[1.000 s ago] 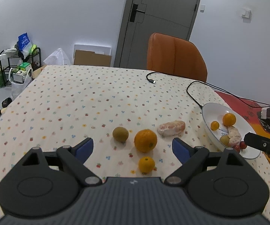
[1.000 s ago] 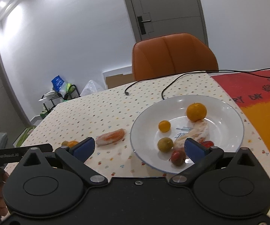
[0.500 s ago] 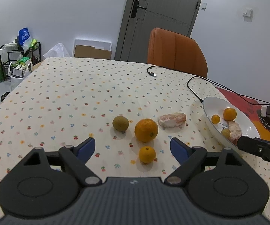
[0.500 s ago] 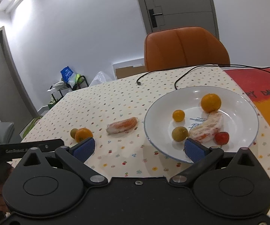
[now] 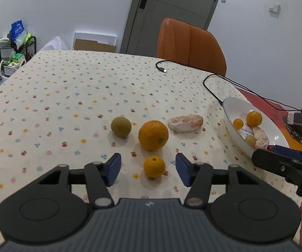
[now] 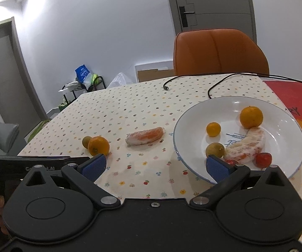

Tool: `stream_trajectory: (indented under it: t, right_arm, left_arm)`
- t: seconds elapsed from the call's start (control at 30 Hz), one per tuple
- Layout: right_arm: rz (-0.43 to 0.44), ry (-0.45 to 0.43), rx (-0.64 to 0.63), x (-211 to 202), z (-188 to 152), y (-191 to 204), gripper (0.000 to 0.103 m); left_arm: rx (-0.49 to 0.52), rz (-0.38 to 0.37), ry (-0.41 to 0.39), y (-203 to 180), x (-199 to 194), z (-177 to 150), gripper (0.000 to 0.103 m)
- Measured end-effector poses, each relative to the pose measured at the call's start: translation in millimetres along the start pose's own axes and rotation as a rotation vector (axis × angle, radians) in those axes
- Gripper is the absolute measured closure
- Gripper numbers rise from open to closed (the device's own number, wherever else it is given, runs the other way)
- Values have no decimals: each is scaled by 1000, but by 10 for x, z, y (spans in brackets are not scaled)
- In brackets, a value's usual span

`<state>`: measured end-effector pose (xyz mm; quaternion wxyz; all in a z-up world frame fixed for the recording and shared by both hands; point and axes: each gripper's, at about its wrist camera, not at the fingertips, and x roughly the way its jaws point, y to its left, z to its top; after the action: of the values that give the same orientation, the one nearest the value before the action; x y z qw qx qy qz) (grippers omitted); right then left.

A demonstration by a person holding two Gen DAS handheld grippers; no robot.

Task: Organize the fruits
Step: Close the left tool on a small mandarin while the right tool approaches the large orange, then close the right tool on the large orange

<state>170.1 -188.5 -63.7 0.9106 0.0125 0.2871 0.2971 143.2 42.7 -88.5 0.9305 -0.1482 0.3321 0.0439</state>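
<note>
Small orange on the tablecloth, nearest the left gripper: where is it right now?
In the left wrist view, the small round orange lies on the dotted tablecloth between the open left gripper's blue fingertips, just in front of the large orange.

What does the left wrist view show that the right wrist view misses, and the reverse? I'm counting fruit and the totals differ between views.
Only the left wrist view shows the small orange on the cloth, lined up between the open left gripper fingers. Only the right wrist view shows the two red fruits at the plate's near edge and the open right gripper. Both show the big orange, green-brown fruit, peeled segment and white plate with its oranges.
</note>
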Motion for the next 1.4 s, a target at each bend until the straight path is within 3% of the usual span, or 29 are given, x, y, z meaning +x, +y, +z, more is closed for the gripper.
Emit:
stream_trajectory:
  t: [0.13,0.2,0.27,0.53,0.93,1.4]
  right_arm:
    - [8,3,-2,42,6,8,0]
    - [11,7,0,65,9,12,0]
    - [16,10,-7,83,14,29,0]
    - [24,1,-28,157,56,123,1]
    - [47,2,-49,358,180,309,3]
    - [77,30,-106,640,218,612,3]
  left_arm:
    - [-2,-5,19,-11,111,-31,51]
    - [26,11,6,-47,137,-31,61]
    - [6,-6,14,-17,160,-6,80]
    - [-28,15,3,170,96,17,80]
    - [-70,115,-37,452,-62,54,80]
    - [-145,122,-77,725,-212,50,80]
